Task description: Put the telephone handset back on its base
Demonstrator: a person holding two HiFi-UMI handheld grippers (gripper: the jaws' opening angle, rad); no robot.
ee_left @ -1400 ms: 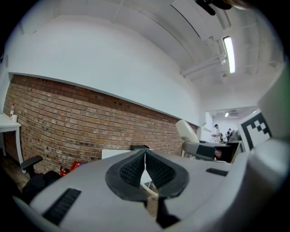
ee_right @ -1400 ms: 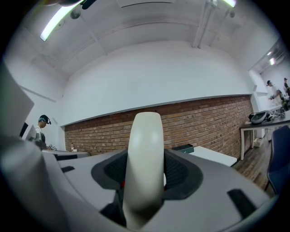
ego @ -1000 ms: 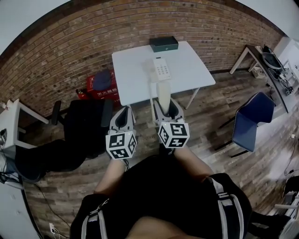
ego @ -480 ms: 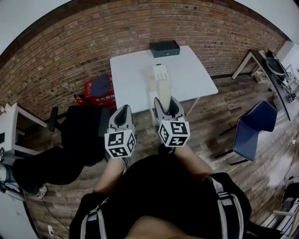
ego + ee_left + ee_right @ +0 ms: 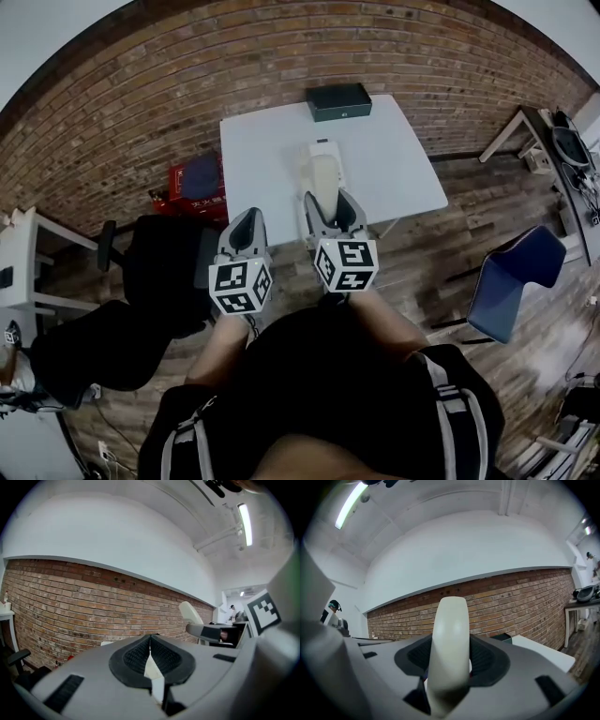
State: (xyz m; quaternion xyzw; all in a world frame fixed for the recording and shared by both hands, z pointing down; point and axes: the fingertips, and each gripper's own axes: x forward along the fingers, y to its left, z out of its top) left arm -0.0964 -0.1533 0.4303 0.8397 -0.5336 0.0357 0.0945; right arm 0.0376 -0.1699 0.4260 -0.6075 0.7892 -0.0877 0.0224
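The cream telephone handset [image 5: 325, 183] stands upright with my right gripper [image 5: 329, 199] shut on it; in the right gripper view the handset [image 5: 450, 653] fills the gap between the jaws. It hangs over the front part of the white table [image 5: 272, 141]. The white telephone base [image 5: 317, 148] lies on the table just beyond it, largely hidden by the handset. My left gripper [image 5: 247, 219] is shut on nothing, level with the table's front edge and left of the handset. From the left gripper view the handset [image 5: 192, 613] shows off to the right.
A dark green box [image 5: 338, 101] sits at the table's back edge by the brick wall. A black office chair [image 5: 159, 253] and a red box [image 5: 192, 183] are left of the table. A blue chair [image 5: 511, 272] stands to the right.
Both grippers and the handset have come closer to the table. The handset now overlaps the base, whose keypad was in plain sight before.
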